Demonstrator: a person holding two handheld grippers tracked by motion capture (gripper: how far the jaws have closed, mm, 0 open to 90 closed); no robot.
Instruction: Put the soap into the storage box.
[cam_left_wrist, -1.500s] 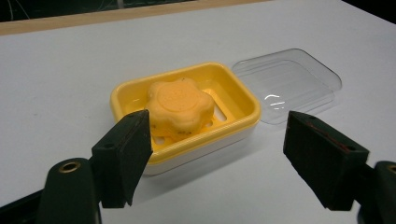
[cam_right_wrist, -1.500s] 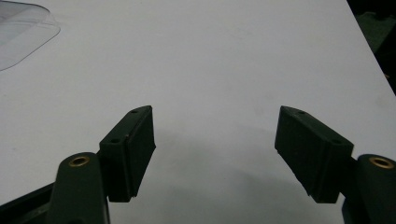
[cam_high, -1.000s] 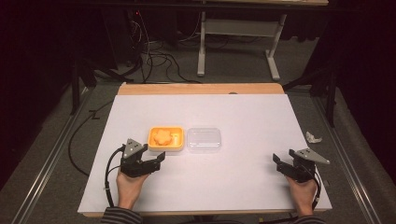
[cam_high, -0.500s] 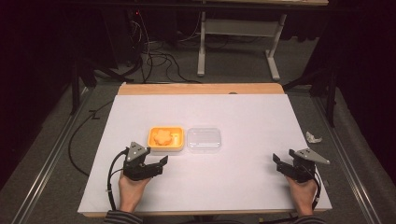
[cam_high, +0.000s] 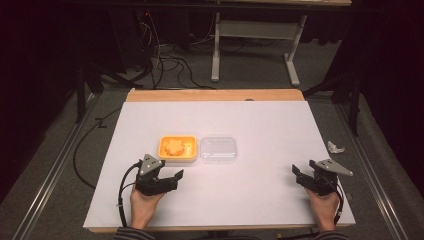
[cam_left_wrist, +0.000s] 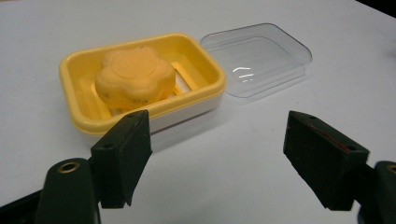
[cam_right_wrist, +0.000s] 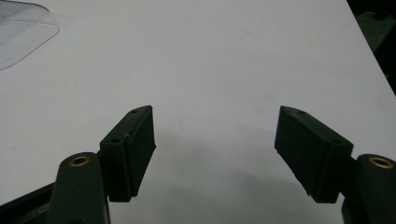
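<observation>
You have a yellow soap dish (cam_high: 177, 148) sitting open just left of the frame's centre, holding an orange flower-shaped soap (cam_left_wrist: 134, 78) on its slotted insert. Its clear plastic lid (cam_high: 218, 149) lies just beside it, to its right.

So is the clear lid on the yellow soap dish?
No, the clear lid lies on the table beside the yellow soap dish, which is open with the orange soap inside.

The left black two-jaw gripper (cam_high: 170, 178), held in the person's left hand (cam_high: 145, 205) at seven o'clock, had its jaws spread wide, pointing toward two o'clock. The right black two-jaw gripper (cam_high: 300, 176), in the right hand (cam_high: 324, 205) at five o'clock, gaped equally, pointing toward ten o'clock.
</observation>
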